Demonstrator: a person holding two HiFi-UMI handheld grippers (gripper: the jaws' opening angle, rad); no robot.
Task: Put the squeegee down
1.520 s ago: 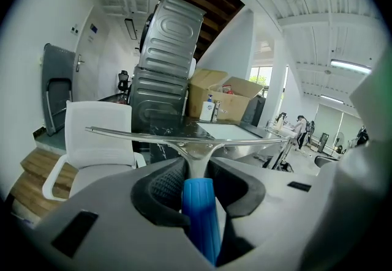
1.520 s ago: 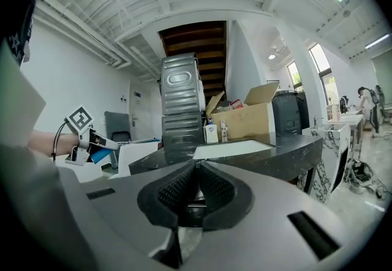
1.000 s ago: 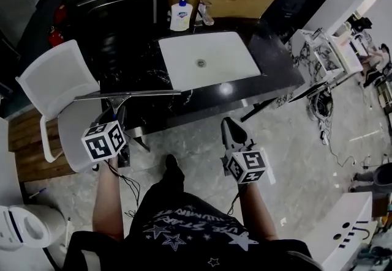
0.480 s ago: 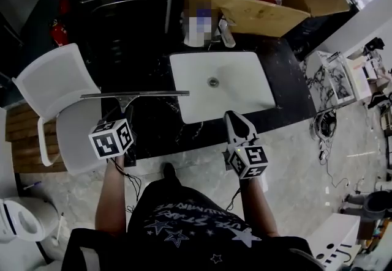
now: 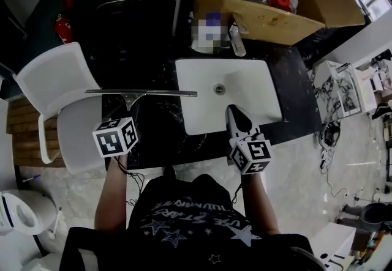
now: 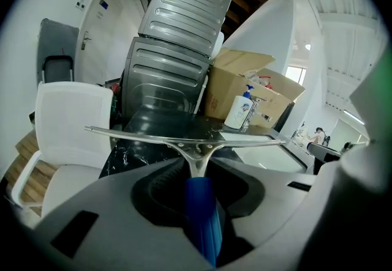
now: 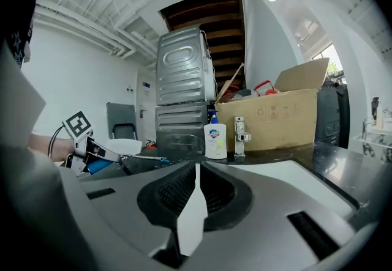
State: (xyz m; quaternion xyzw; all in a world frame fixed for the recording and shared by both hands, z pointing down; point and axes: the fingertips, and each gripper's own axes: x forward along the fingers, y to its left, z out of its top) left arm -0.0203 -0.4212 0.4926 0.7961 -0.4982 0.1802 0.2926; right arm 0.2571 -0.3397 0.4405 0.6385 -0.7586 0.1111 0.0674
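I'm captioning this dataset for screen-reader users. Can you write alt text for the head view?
From above, the left gripper holds a squeegee by its handle, blade level above a black marble counter and the left edge of a white sink. The right gripper, fingers together and empty, hovers above the sink's near side.

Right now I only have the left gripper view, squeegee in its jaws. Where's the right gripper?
Observer: The right gripper sits over the front edge of the white sink, right of the squeegee.
Operator: Holding anything?
Observer: No. Its own view shows the jaws together, nothing between them.
Operator: Blade over the counter?
Observer: Head view: mostly over the black counter; its right tip crosses the sink's left rim.
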